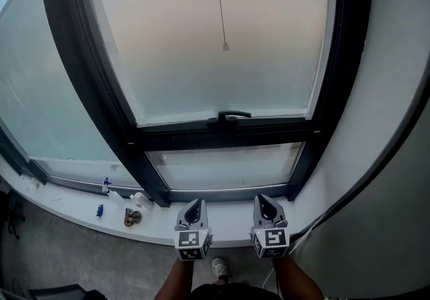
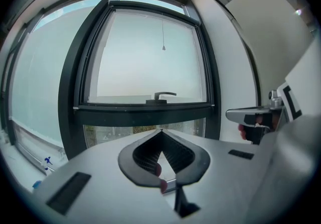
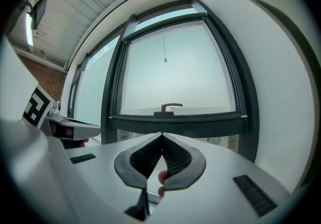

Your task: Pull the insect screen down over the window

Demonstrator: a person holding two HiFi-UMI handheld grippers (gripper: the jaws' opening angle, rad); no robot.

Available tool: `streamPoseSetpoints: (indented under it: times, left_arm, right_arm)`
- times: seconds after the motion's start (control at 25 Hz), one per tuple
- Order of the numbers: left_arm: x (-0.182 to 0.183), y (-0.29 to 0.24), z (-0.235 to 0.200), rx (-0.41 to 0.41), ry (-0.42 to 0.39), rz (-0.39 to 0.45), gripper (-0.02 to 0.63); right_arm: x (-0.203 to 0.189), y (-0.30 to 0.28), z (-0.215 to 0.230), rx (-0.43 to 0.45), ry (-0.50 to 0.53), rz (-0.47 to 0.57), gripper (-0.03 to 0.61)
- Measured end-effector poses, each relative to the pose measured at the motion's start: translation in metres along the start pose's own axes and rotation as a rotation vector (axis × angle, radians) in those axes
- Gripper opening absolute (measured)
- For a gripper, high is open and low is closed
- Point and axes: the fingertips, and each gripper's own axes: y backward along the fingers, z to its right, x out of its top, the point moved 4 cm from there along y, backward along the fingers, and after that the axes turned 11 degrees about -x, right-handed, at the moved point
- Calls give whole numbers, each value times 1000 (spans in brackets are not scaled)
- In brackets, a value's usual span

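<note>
Both my claws, left gripper and right gripper, sit pinched fully closed and empty at the bottom centre of the head view, short of the window. I am on the approach. What I judge to be the screen's pull cord dangles upper centre. Next I must reach up, open one claw and pinch it.

Tiny unidentifiable items on the sill; pull cord, upper end beyond the top edge.
</note>
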Motion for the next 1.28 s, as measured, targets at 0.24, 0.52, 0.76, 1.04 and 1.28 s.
streamPoseSetpoints:
  times: [0.24, 0.52, 0.76, 1.04, 1.28]
  left_arm:
    - [14, -40, -31, -64, 48, 41, 3]
    - [24, -72, -71, -67, 16, 57, 3]
    - [31, -102, -87, -101, -9, 54, 3]
    - [50, -113, -95, -86, -3, 83, 3]
    - [71, -126, -92, -53, -33, 81, 3]
  right_arm:
    - [4, -50, 5, -99, -18, -48, 3]
    - [16, -95, -7, -111, 0, -35, 3]
    - [28, -124, -15, -131, -5, -36, 3]
    - [40, -138, -13, -108, 20, 8, 3]
    - [58, -151, 11, -139, 49, 28, 3]
